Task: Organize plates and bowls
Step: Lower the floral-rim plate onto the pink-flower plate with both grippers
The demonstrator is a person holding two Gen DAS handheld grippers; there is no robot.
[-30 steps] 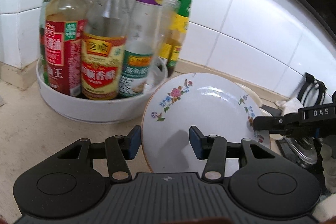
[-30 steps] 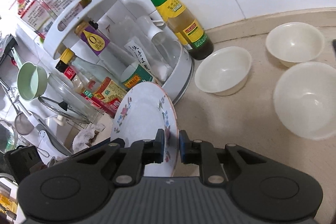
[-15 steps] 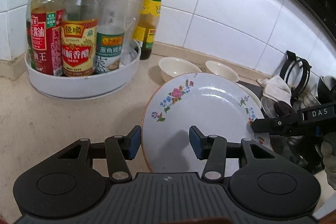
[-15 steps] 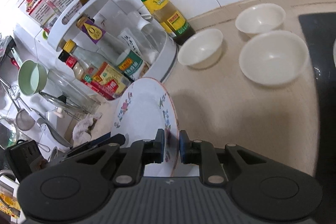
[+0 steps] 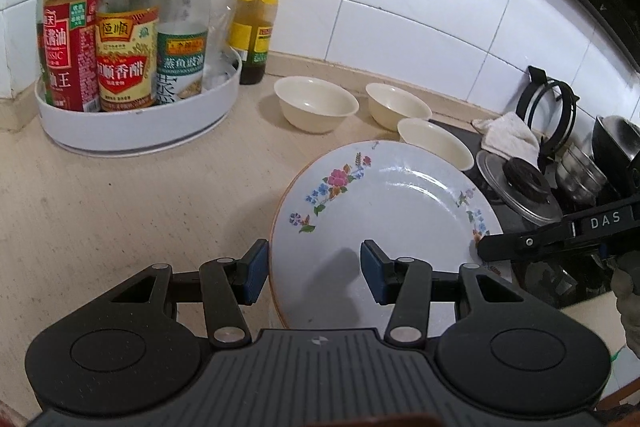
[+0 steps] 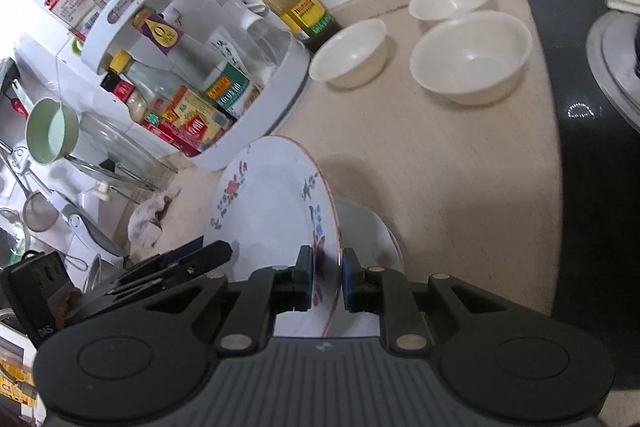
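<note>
Floral plate point(image 6: 276, 211) stands on edge, lifted off the beige surface point(image 6: 460, 187), its rim clamped between the blue pads of the right hand-held gripper point(image 6: 325, 281) at about 6 o'clock in the right wrist view. A second plate point(image 6: 376, 239) lies partly hidden behind it, toward 5 o'clock.

In the left wrist view the same plate point(image 5: 384, 219) fills the centre, and the right tool reaches in from 3 o'clock to pinch its rim. The left hand-held gripper point(image 5: 314, 273) has its fingers apart: the left pad sits just outside the plate's edge, the right pad hangs in front of the plate's face. Whether either pad touches the plate cannot be told, but they do not squeeze it.

Three cream bowls rest upright on the surface near the tiled wall: one point(image 5: 316, 103) at 12 o'clock, another point(image 5: 398, 105) toward 1 o'clock, a third point(image 5: 434, 147) just beside the plate's top edge. At 10 o'clock a white round rack point(image 5: 136, 123) holds sauce bottles, and a green-labelled bottle point(image 5: 258, 7) stands just beside it. At 3 o'clock, a pot lid point(image 5: 520, 191) lies on the dark stove.
</note>
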